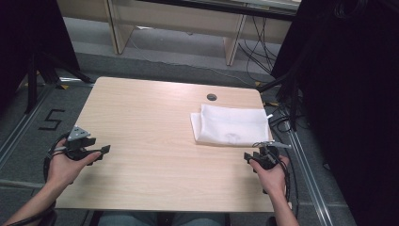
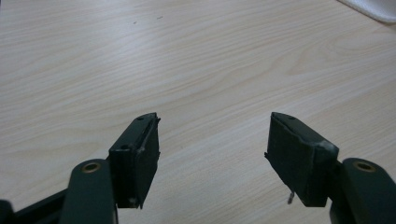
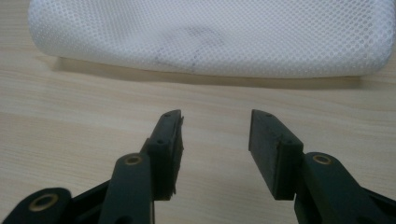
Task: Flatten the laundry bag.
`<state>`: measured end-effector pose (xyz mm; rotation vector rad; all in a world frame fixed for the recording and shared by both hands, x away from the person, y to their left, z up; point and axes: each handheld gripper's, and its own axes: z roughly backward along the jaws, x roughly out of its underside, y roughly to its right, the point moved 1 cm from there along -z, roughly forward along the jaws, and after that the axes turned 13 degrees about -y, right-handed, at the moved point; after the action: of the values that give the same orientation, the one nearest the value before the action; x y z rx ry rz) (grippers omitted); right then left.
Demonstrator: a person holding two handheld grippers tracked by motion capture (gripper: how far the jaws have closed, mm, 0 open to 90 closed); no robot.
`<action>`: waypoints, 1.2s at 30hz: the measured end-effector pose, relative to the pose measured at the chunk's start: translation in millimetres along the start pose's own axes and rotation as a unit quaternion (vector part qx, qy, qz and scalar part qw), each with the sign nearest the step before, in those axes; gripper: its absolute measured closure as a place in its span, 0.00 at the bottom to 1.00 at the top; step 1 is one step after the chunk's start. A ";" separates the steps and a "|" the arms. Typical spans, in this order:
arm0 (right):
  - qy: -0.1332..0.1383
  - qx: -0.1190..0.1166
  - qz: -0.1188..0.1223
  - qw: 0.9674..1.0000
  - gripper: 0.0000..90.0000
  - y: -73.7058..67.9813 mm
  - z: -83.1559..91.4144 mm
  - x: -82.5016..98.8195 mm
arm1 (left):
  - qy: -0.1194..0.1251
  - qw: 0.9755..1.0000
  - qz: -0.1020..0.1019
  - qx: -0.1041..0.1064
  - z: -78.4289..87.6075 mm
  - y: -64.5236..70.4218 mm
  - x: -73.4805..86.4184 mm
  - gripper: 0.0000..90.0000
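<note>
2 black two-jaw grippers open over pale wooden table (image 1: 155, 141), nothing between either pair of jaws.
Folded white mesh cloth (image 1: 231, 125) lying flat at table's right side, just ahead of right gripper (image 1: 258, 157) and not touched; left gripper (image 1: 99, 153) well apart at left edge, above bare wood.

A folded mesh cloth (image 1: 231, 125) lies on the counter (image 1: 150, 141) at its far right; the right tongs (image 1: 258, 157) sit just before it, the left tongs (image 1: 96, 153) well apart at the left edge.
</note>
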<state>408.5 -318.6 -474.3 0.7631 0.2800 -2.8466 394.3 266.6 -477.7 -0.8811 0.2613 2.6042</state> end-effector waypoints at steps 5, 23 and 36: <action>0.022 -0.005 0.007 1.000 0.61 4.7 -6.7 -2.4 | 0.001 1.000 0.003 0.002 -3.8 -1.6 -2.0 0.38; -0.004 0.070 -0.055 0.996 0.53 44.4 -33.4 -76.9 | 0.002 0.999 0.000 0.033 -8.4 -8.0 -11.9 0.40; -0.001 0.109 -0.054 0.993 0.47 62.0 -43.4 -88.4 | -0.007 0.999 -0.006 0.033 -8.6 -5.2 -6.6 0.40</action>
<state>518.2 -357.6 -474.6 0.8058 0.0099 -3.0157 406.0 267.0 -480.6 -0.8380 0.3346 2.5735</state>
